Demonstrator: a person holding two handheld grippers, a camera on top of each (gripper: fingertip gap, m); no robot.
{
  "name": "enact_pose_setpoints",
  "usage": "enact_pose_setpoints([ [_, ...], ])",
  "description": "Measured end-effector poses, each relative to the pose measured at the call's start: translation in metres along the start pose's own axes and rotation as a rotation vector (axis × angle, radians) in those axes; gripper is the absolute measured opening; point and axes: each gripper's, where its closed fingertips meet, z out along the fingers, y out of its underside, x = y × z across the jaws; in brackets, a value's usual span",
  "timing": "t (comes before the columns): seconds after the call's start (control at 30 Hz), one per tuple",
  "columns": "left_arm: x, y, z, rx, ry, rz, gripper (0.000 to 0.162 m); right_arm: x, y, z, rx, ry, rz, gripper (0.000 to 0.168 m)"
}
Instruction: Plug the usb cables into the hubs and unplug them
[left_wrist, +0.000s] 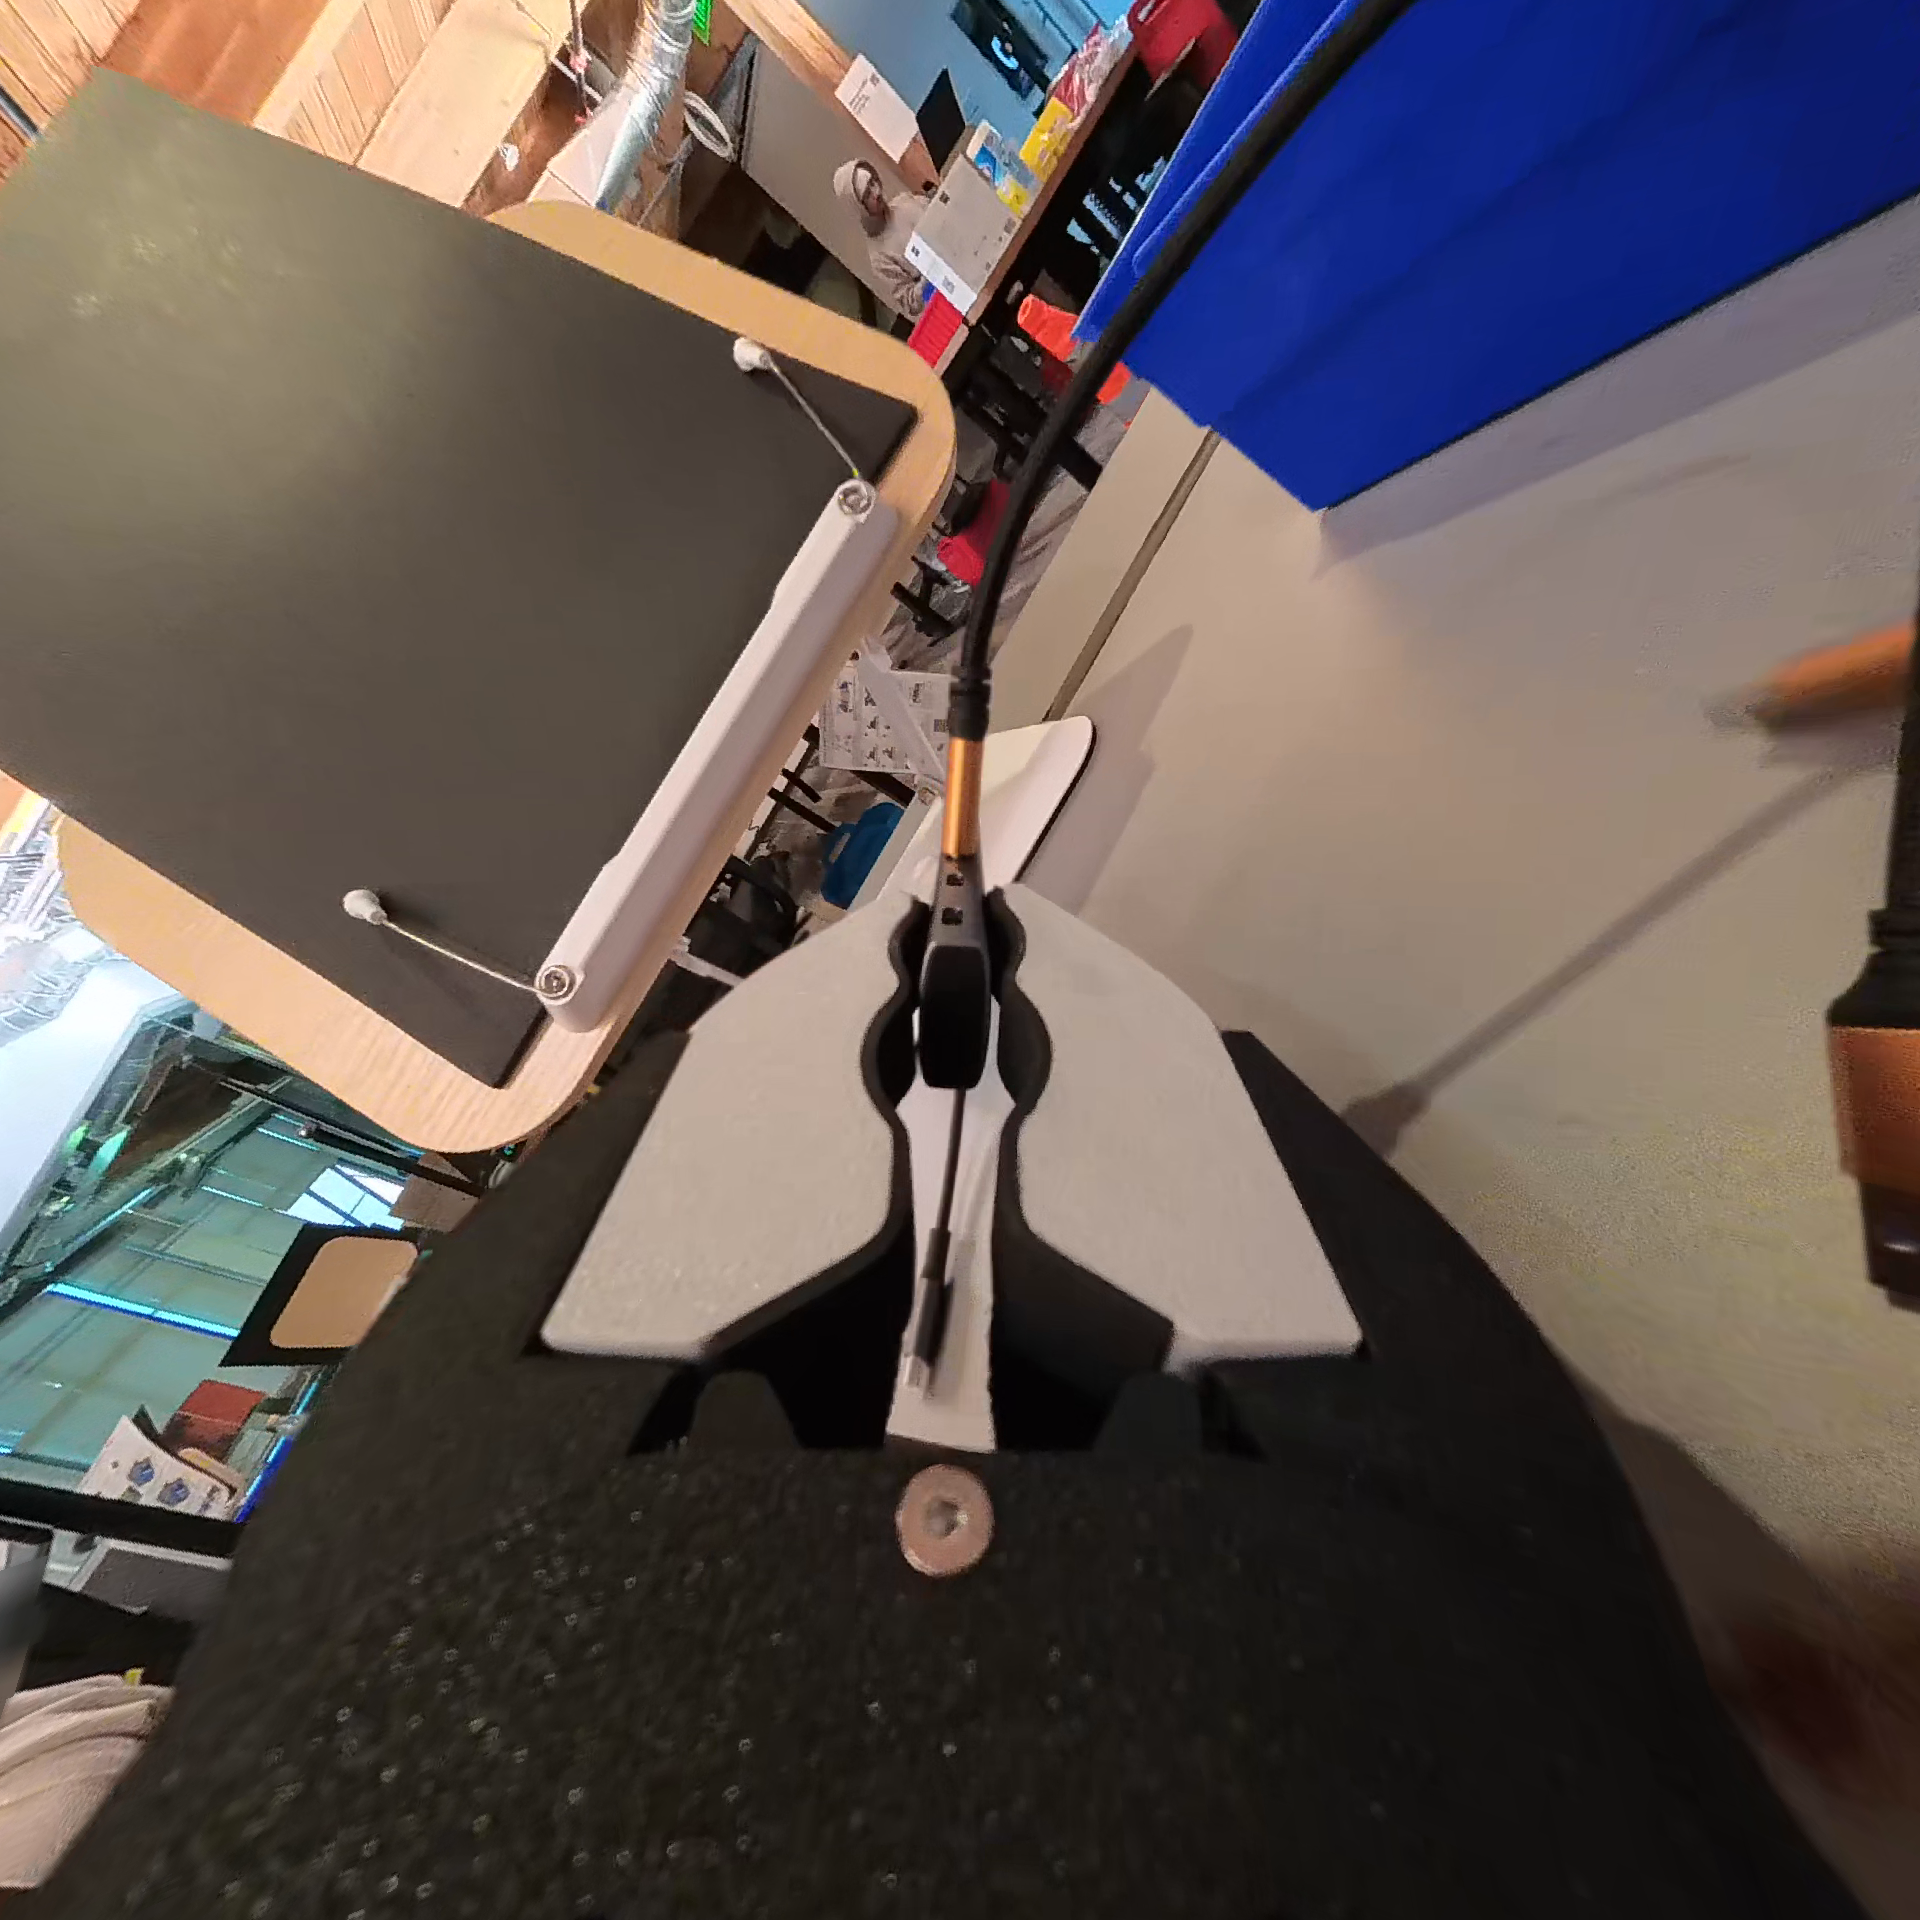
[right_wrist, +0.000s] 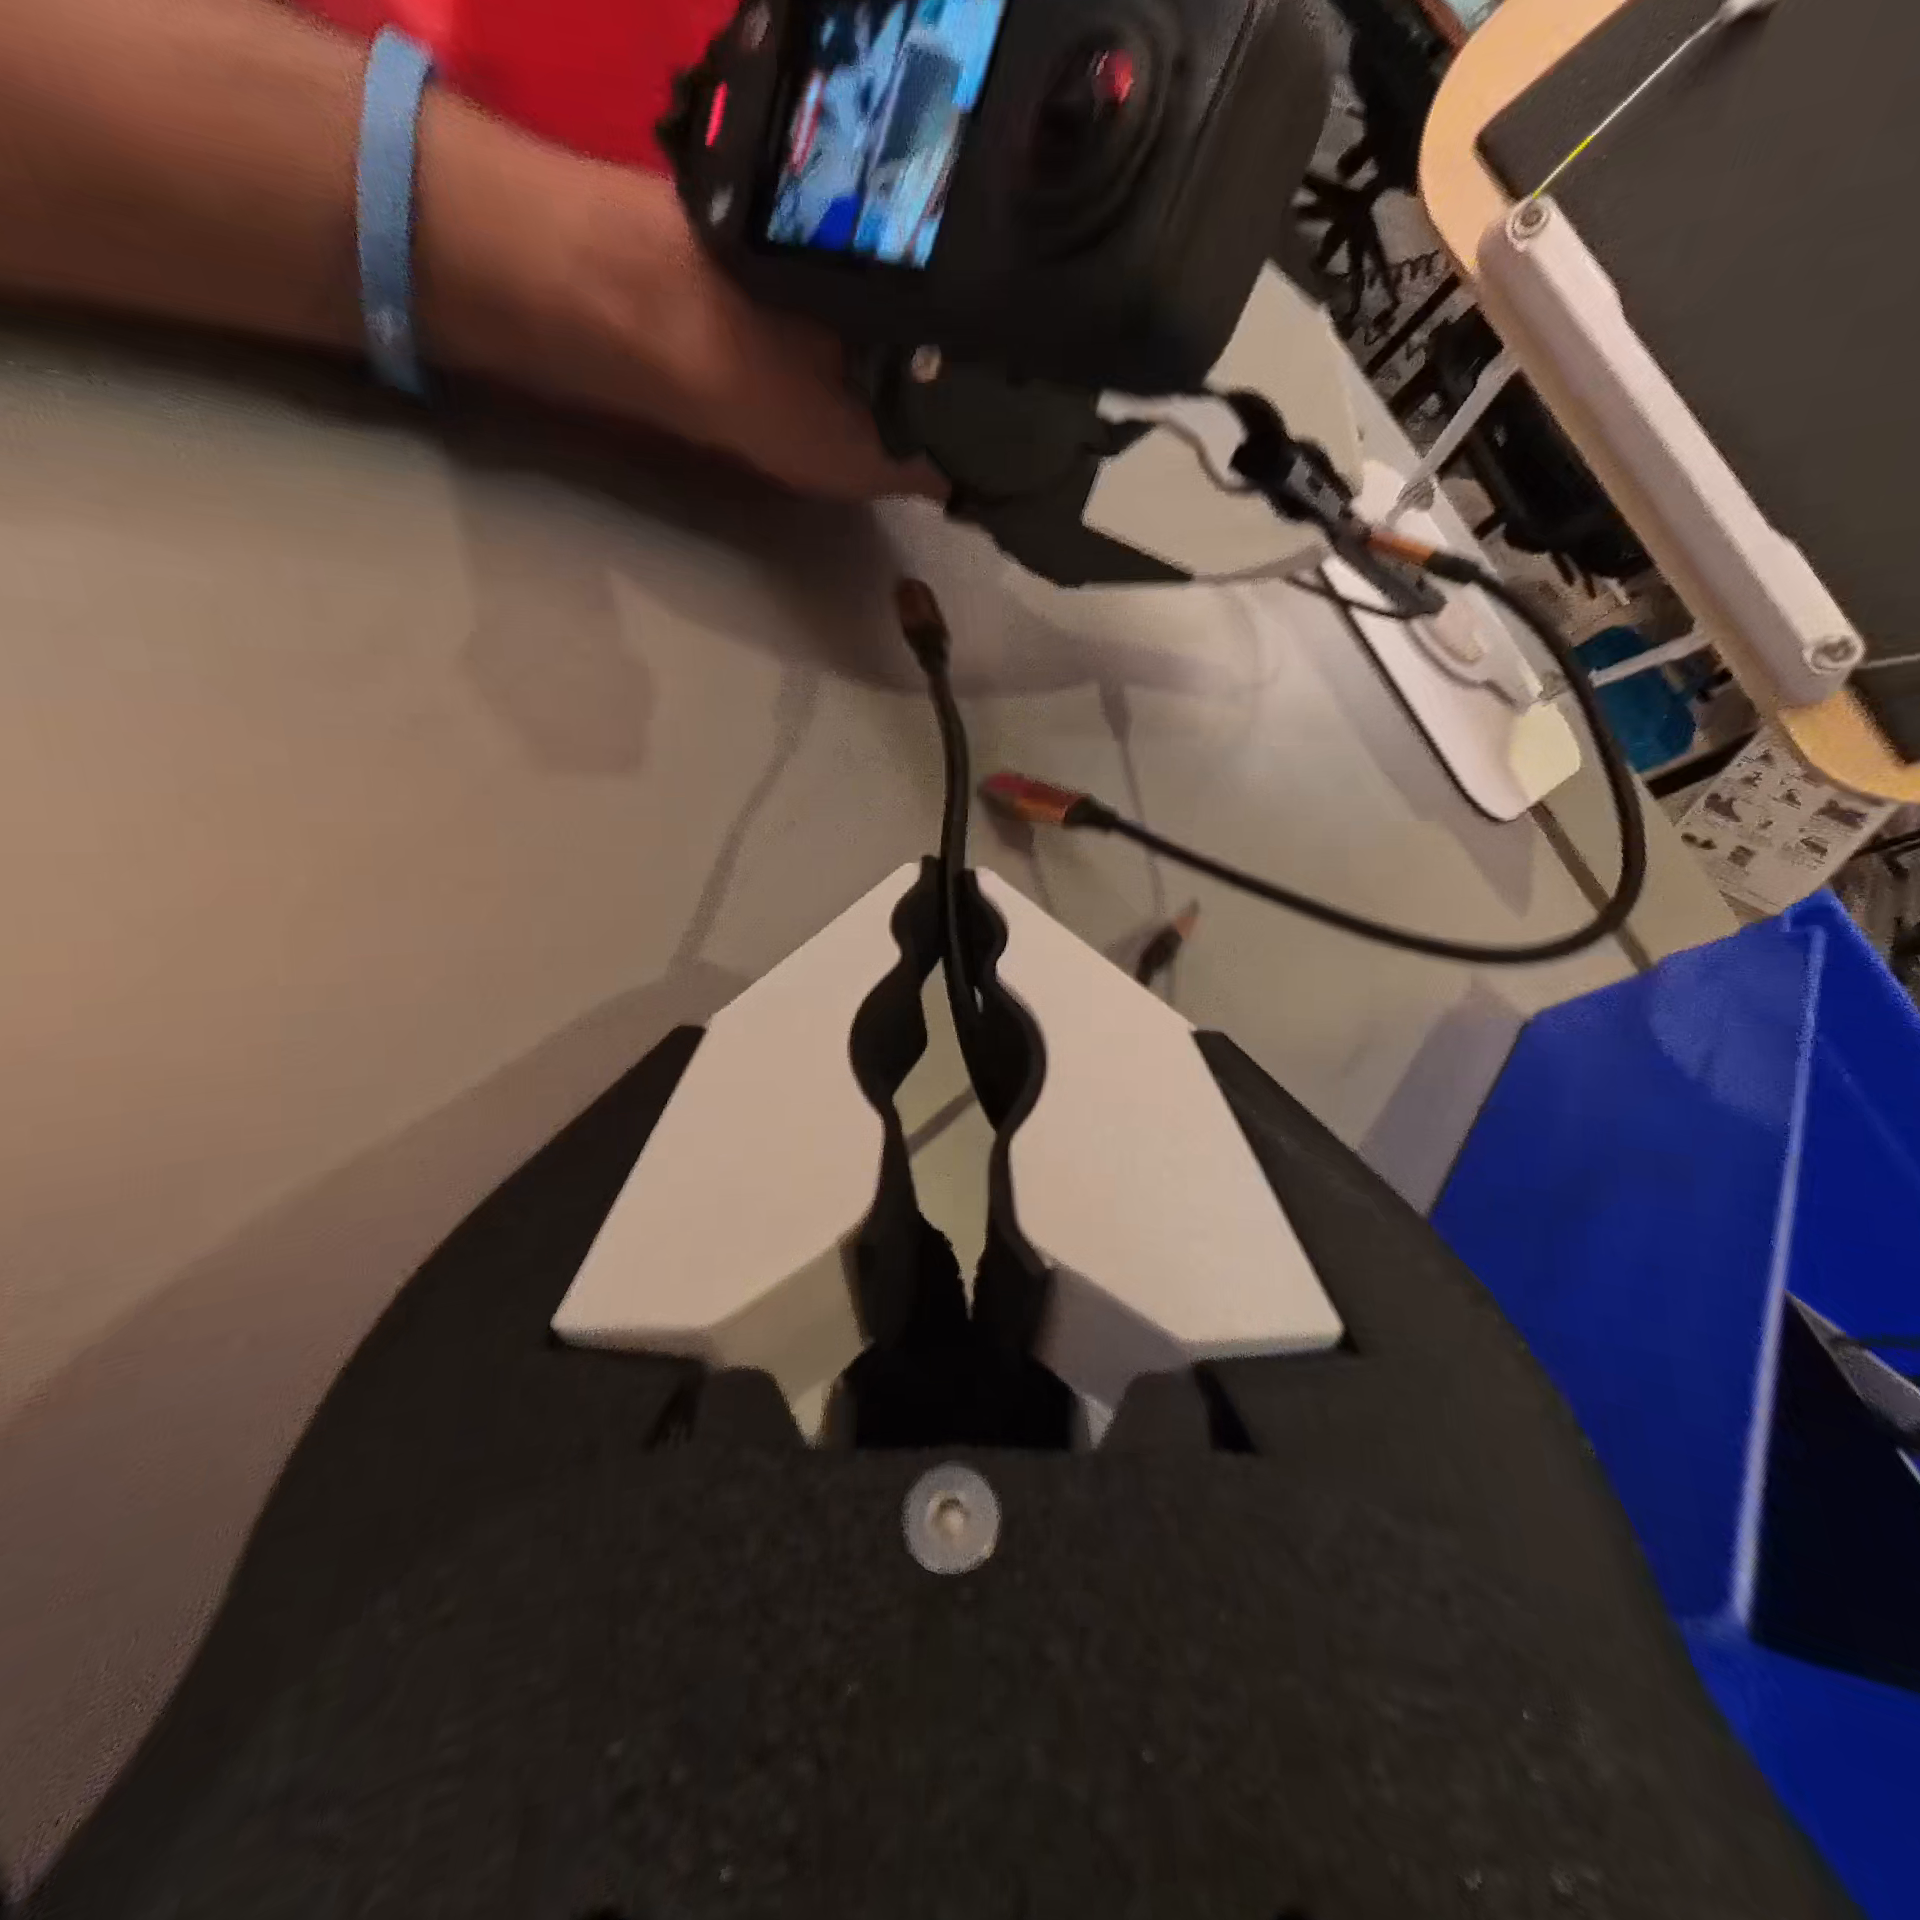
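My left gripper (left_wrist: 954, 914): jaws closed on a dark adapter (left_wrist: 951, 1013), its orange-collared black cable (left_wrist: 997, 561) running onward past the blue bin (left_wrist: 1507, 239). My right gripper (right_wrist: 948, 883): jaws narrow, clamping a thin black cable (right_wrist: 948, 769) whose plug end (right_wrist: 918, 608) rises beyond them above the worktop (right_wrist: 312, 779), toward the blue bin's far side.

One blue bin (right_wrist: 1621, 1247), one book stand (left_wrist: 436, 582), two cables (right_wrist: 1351, 914).
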Motion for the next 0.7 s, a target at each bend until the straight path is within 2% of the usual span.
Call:
enact_pose_setpoints([
  [0.1, -0.002, 0.002, 0.0, -0.003, -0.001, -0.019, 0.01, -0.036, 0.019, -0.021, 0.02, -0.212, -0.043, 0.0],
  [0.2, -0.004, 0.001, -0.001, -0.001, -0.003, -0.027, 0.01, -0.052, 0.048, -0.026, -0.067, -0.328, 0.003, 0.001],
  [0.3, -0.003, -0.001, -0.002, 0.004, -0.005, -0.021, 0.01, -0.053, 0.049, -0.027, -0.055, -0.339, 0.052, 0.004],
  [0.4, -0.001, -0.003, -0.002, 0.01, 0.001, -0.01, 0.01, -0.056, 0.036, -0.024, -0.036, -0.363, 0.135, 0.026],
  [0.6, 0.005, -0.008, -0.002, 0.024, 0.017, 0.011, 0.01, -0.058, 0.006, 0.006, -0.018, -0.32, 0.287, 0.029],
  [0.7, 0.006, -0.01, -0.003, 0.03, 0.021, 0.013, 0.01, -0.055, 0.015, 0.025, -0.103, -0.257, 0.23, 0.029],
])
